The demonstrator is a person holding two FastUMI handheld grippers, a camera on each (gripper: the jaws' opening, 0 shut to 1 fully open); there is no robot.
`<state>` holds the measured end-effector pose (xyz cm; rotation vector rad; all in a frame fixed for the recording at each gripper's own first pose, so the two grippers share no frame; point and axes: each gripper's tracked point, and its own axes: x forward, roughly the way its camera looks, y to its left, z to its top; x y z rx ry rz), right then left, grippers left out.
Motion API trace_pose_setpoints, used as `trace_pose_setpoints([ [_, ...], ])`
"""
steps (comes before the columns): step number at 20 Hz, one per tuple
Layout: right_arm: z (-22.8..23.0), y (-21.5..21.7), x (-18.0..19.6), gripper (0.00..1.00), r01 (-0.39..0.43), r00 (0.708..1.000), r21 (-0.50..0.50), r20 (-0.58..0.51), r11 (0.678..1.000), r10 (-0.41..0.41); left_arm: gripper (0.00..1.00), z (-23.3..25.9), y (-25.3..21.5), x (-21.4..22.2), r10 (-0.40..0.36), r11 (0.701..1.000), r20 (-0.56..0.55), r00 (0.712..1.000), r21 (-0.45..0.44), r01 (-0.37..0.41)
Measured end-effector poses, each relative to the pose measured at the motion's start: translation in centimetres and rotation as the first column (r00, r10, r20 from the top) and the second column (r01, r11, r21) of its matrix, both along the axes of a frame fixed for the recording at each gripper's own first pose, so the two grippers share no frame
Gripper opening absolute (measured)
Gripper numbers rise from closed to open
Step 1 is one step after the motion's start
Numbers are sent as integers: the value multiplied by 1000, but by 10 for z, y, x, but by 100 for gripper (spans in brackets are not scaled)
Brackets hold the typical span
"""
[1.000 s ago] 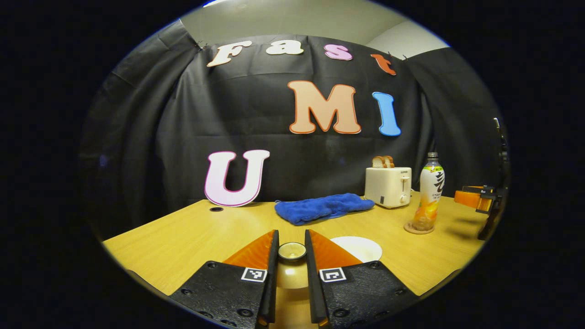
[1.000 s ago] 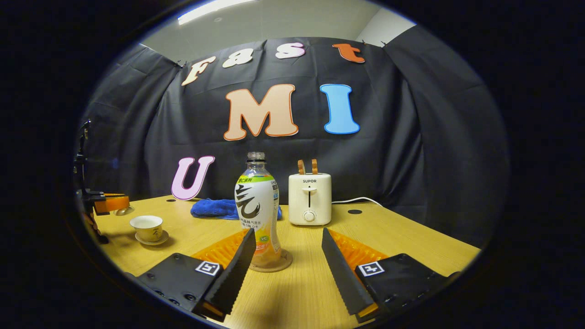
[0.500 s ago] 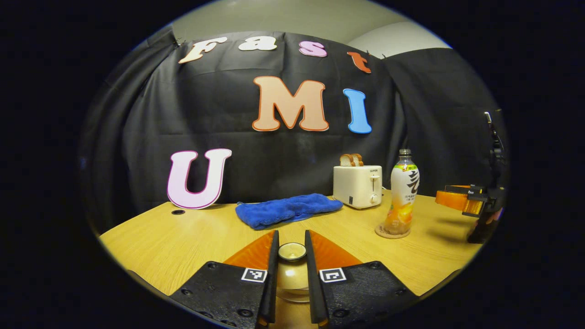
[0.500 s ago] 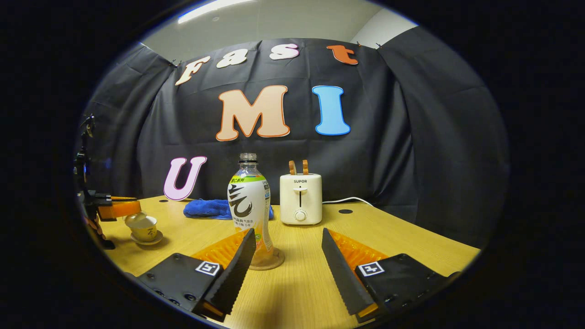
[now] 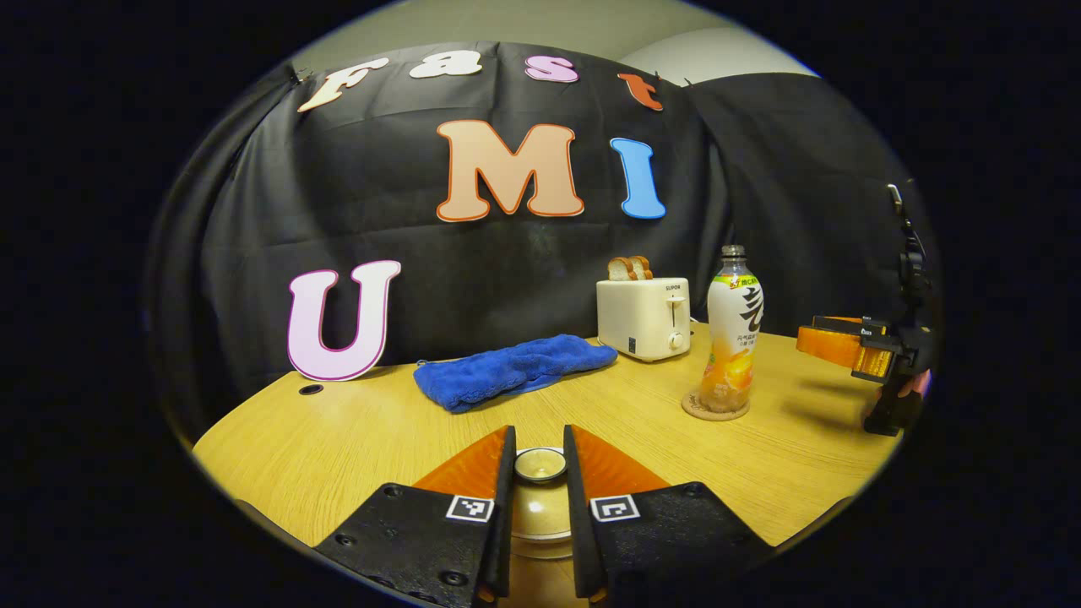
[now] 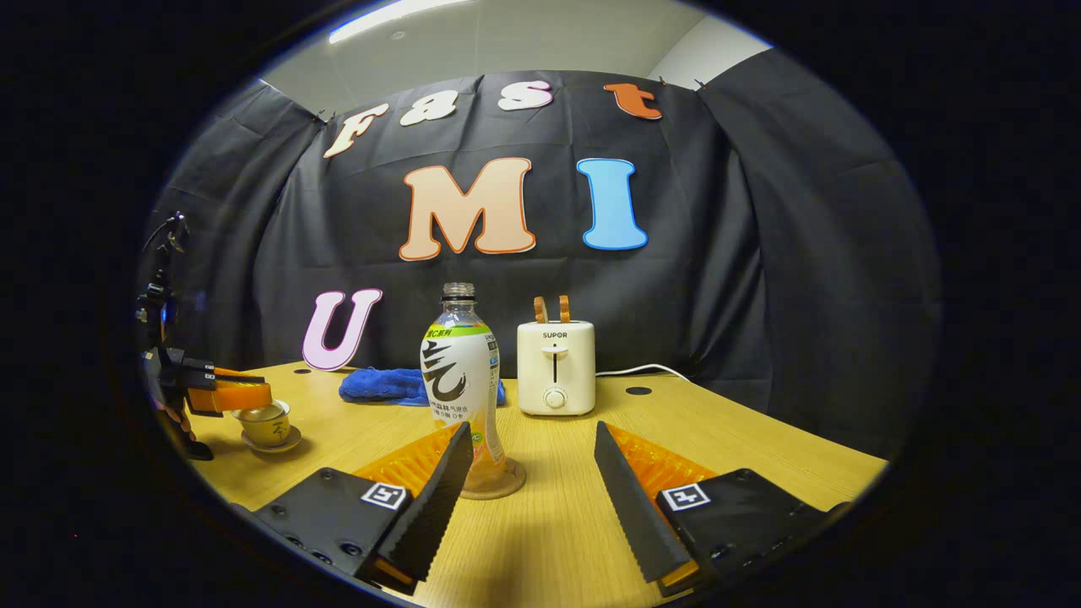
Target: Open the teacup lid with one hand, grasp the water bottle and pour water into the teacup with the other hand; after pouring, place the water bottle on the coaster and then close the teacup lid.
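My left gripper [image 5: 539, 432] is shut on the small round knob [image 5: 540, 464] of the tan teacup lid [image 5: 540, 517]. In the right gripper view the left gripper [image 6: 226, 393] holds the lid [image 6: 253, 412] level at the rim of the teacup [image 6: 267, 429], which stands on its saucer [image 6: 272, 446]. The water bottle [image 6: 460, 380] stands upright on the round coaster [image 6: 498, 487], without a cap. My right gripper [image 6: 532, 431] is open just in front of the bottle, touching nothing. From the left gripper view the bottle [image 5: 731, 333], coaster [image 5: 714, 409] and right gripper [image 5: 849, 348] sit at the right.
A white toaster [image 6: 555, 367] with bread in its slots stands behind the bottle, its cord trailing right. A blue towel [image 5: 515, 378] lies near the back wall. The wooden table [image 6: 743, 439] has cable holes near its back edge.
The left gripper has swung the lid over the teacup and lowered it to the rim. The right gripper drew back slightly from the bottle, then stayed still and open.
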<state>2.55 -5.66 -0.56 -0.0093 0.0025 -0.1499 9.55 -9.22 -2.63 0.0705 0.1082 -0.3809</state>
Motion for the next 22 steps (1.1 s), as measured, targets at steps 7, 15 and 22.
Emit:
trace_pose_setpoints([
  [7,-1,1,1,88,-6,1000,1,0,1000,6,52,-3,-2,-1,-15,1000,-26,1000,25,16],
  [15,-1,2,1,93,-11,1000,2,-3,1000,11,95,2,7,-3,15,1000,1,1000,-1,-15],
  [22,-1,2,2,93,-11,1000,1,-1,1000,11,95,15,17,-23,19,997,65,998,-70,-14],
])
